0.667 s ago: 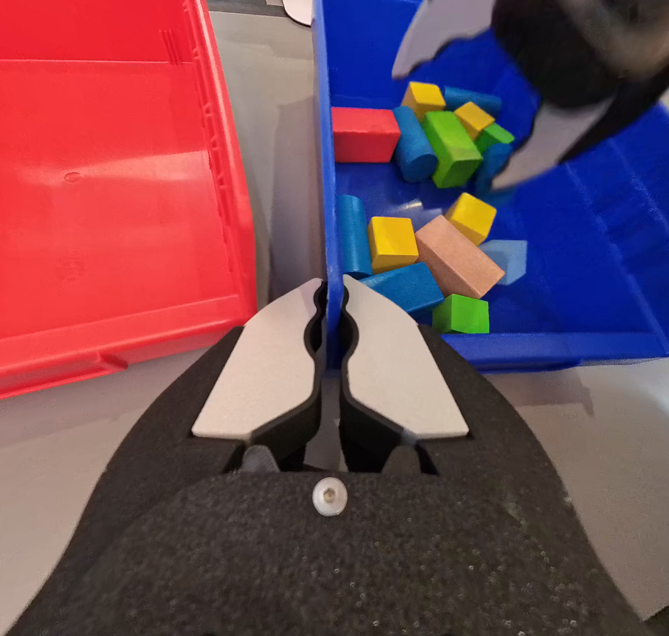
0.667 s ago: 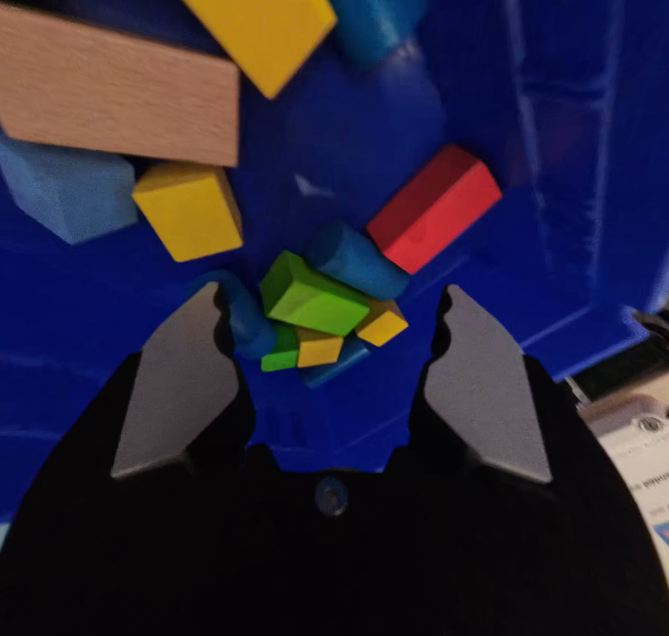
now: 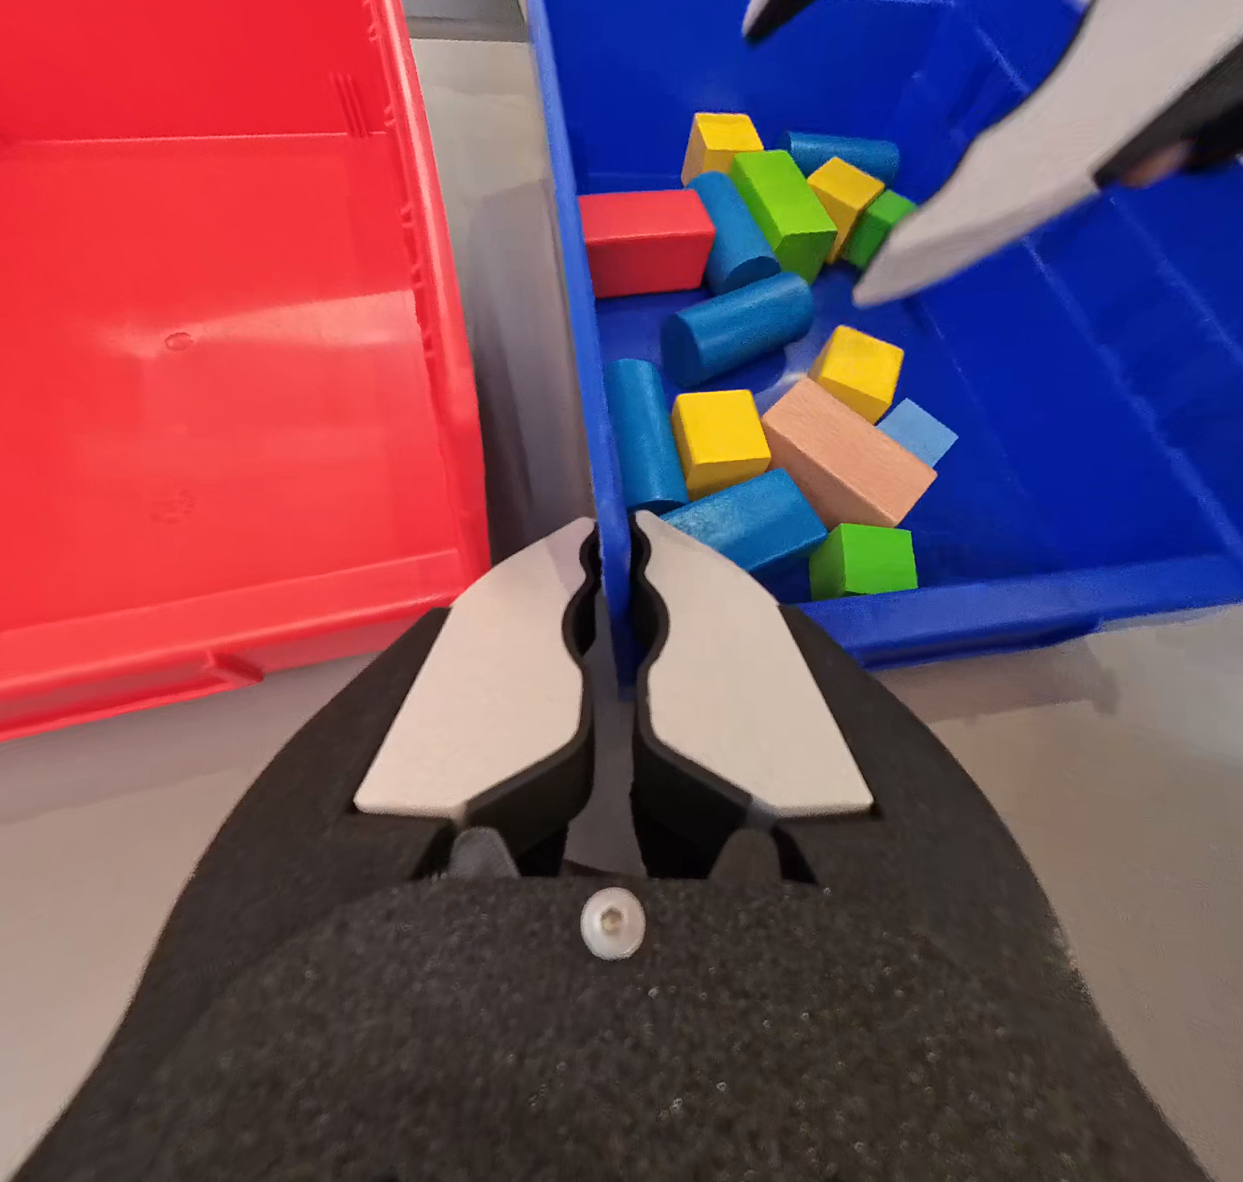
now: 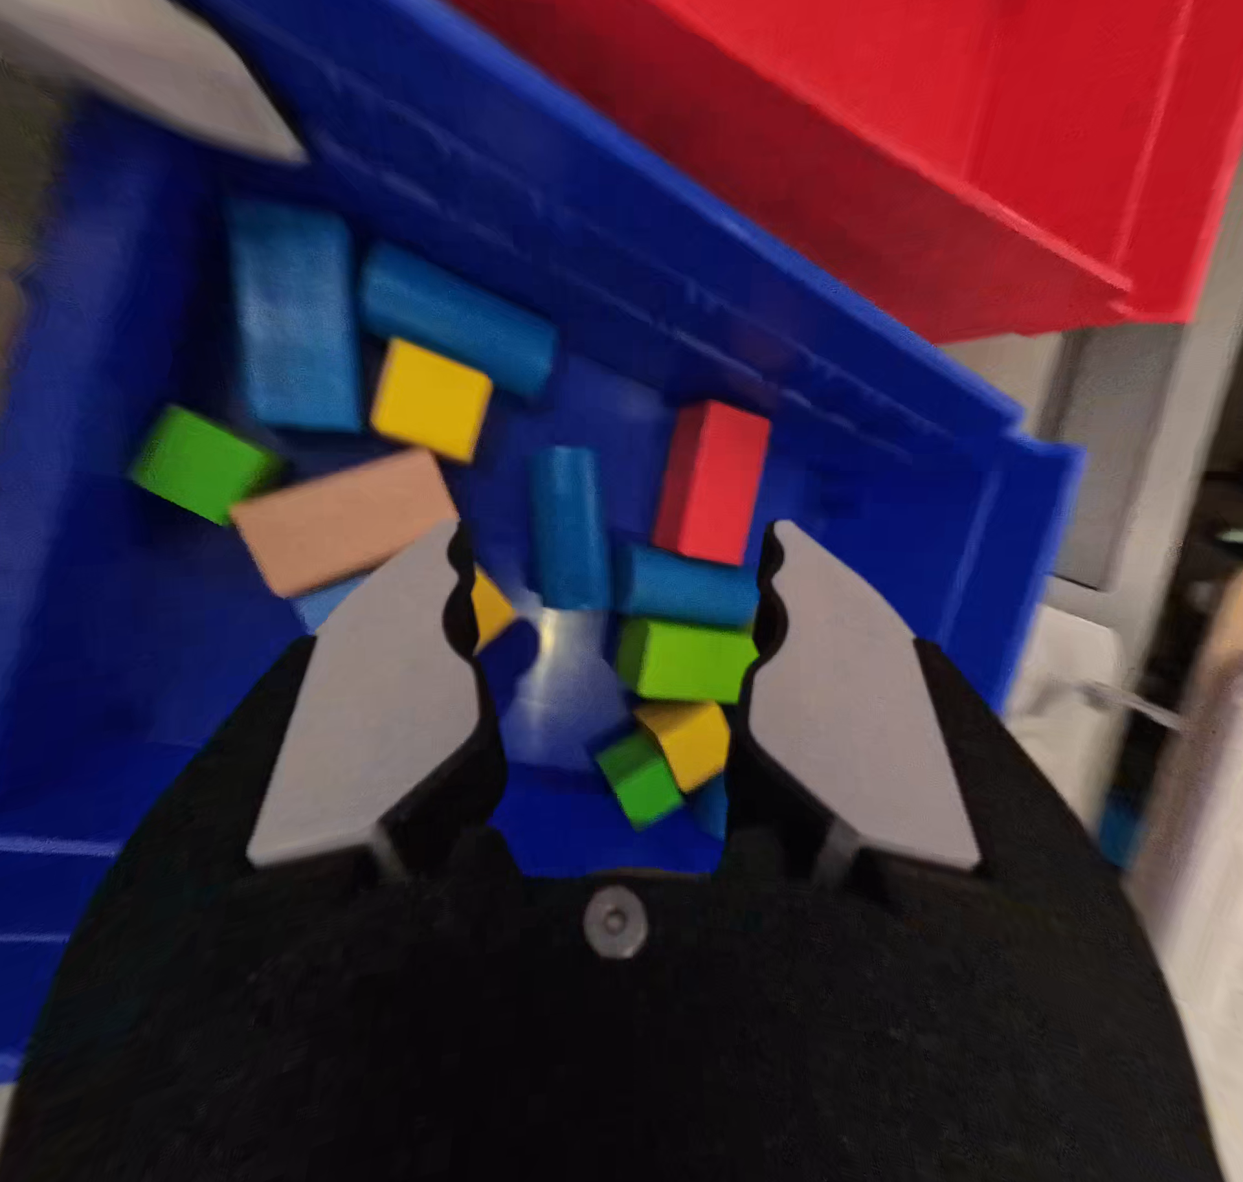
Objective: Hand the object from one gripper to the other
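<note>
Blue plastic filled most of the left wrist view: the blue bin [image 3: 1076,410] was seen on the right, w/ the red bin [image 3: 202,343] beside it on the left and a strip of grey table [image 3: 511,275] between them. The left gripper [image 3: 613,531] was found clamped on the blue bin's near left wall, fingers pressed together on either side of the rim. Wooden blocks were scattered inside the bin: a red block [image 3: 646,242] against the left wall, a long green block [image 3: 783,211] leaning on a blue cylinder [image 3: 736,329], a natural-wood block [image 3: 847,453] approx. mid-floor, a yellow cube [image 3: 720,440] just beside it, and a green cube [image 3: 864,561] near the front wall. The right gripper [image 3: 807,161] was seen blurred above the far end of the bin, fingers wide apart, nothing held between them. In the right wrist view, also blurred, the right gripper [image 4: 615,531] was shown over the bin interior w/ its fingers spread and empty; the red block [image 4: 713,480], the blue cylinder [image 4: 568,527] and the long green block [image 4: 686,659] were framed between or just past the fingertips, untouched. The natural-wood block [image 4: 343,521] was partly covered by the left finger. The red bin [image 4: 942,107] was visible beyond the blue bin [image 4: 134,612]. No block was held by either gripper; all were lying in the blue bin.
</note>
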`<state>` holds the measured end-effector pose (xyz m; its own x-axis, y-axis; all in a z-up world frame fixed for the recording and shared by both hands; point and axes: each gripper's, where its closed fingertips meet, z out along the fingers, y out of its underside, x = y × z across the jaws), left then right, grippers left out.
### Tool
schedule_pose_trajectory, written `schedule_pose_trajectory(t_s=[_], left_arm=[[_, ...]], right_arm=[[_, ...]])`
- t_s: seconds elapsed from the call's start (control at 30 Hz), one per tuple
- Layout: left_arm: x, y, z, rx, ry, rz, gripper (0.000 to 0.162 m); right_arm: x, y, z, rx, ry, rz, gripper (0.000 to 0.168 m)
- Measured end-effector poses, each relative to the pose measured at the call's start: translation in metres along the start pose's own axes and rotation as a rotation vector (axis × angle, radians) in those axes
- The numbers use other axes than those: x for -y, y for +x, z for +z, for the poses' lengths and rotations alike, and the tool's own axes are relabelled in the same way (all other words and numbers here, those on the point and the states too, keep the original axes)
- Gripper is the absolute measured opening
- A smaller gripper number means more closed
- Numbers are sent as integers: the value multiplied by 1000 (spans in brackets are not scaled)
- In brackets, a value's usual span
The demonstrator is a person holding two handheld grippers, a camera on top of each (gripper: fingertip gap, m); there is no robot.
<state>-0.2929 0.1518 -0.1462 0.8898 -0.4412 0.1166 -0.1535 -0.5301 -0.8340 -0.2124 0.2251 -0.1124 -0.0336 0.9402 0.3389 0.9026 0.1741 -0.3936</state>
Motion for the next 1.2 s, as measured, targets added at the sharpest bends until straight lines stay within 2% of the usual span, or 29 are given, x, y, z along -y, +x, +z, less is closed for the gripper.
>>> schedule_pose_trajectory(t_s=[0.07, 0.13, 0.27, 0.33, 0.4, 0.43, 0.47, 0.53, 0.6, 0.63, 0.67, 0.7, 0.8, 0.87, 0.97, 1.0, 1.03, 1.07, 1.1, 1.13, 1.17, 1.2], left_arm=[[0, 0, 0, -7, 0, -13, 5], [1, 1, 1, -12, -1, -19, 5], [1, 0, 1, -21, -1, -36, 4], [1, 0, 1, -19, -1, -35, 4], [1, -1, 1, -15, -1, -34, 4], [1, -1, 1, -19, 0, -40, 4], [1, -1, 1, -24, 1, -45, 4], [1, -1, 1, -20, 1, -40, 4], [1, -1, 1, -12, 1, -30, 4], [1, -1, 1, -11, 1, -29, 4], [1, -1, 1, -13, 1, -31, 4], [1, -1, 1, -15, 1, -33, 4], [1, -1, 1, -12, -1, -30, 4], [1, -1, 1, -14, 0, -30, 4], [1, -1, 1, -13, 0, -30, 4], [1, -1, 1, -13, 0, -30, 4], [1, -1, 1, -13, 0, -31, 4], [1, -1, 1, -11, 1, -32, 4], [1, -1, 1, -9, 0, -32, 4], [1, -1, 1, -8, 1, -32, 4], [1, -1, 1, -8, 1, -33, 4], [1, -1, 1, -8, 1, -34, 4]], right_arm=[[28, -41, 10, 214, 83, 141, 82], [45, -70, 28, 324, 104, 153, 83], [45, -88, 64, 365, 53, 83, 71], [25, -88, 71, 361, -60, 58, 79], [-13, -82, 59, 353, -267, -47, 73], [-31, -77, 50, 345, -357, -73, 83], [-43, -77, 39, 360, -401, -64, 90], [-47, -68, 16, 357, -413, 9, 90], [-49, -45, -8, 270, -445, 22, 98], [-51, -24, -19, 170, -463, 7, 87], [-53, -1, -29, 47, -472, -27, 58], [-51, 13, -35, -19, -452, -42, 56], [-46, 8, -26, 72, -361, 78, 63], [-66, 13, -11, 61, -448, 81, 66], [-98, 38, 14, -48, -556, 58, 69], [-102, 40, 21, -20, -554, 103, 40], [-98, 37, 26, 39, -504, 172, 27], [-89, 30, 29, 121, -440, 242, 26], [-76, 12, 31, 258, -375, 321, 38], [-67, -4, 30, 358, -356, 401, 63], [-65, -6, 31, 341, -366, 381, 67], [-67, -13, 30, 341, -403, 328, 80]])
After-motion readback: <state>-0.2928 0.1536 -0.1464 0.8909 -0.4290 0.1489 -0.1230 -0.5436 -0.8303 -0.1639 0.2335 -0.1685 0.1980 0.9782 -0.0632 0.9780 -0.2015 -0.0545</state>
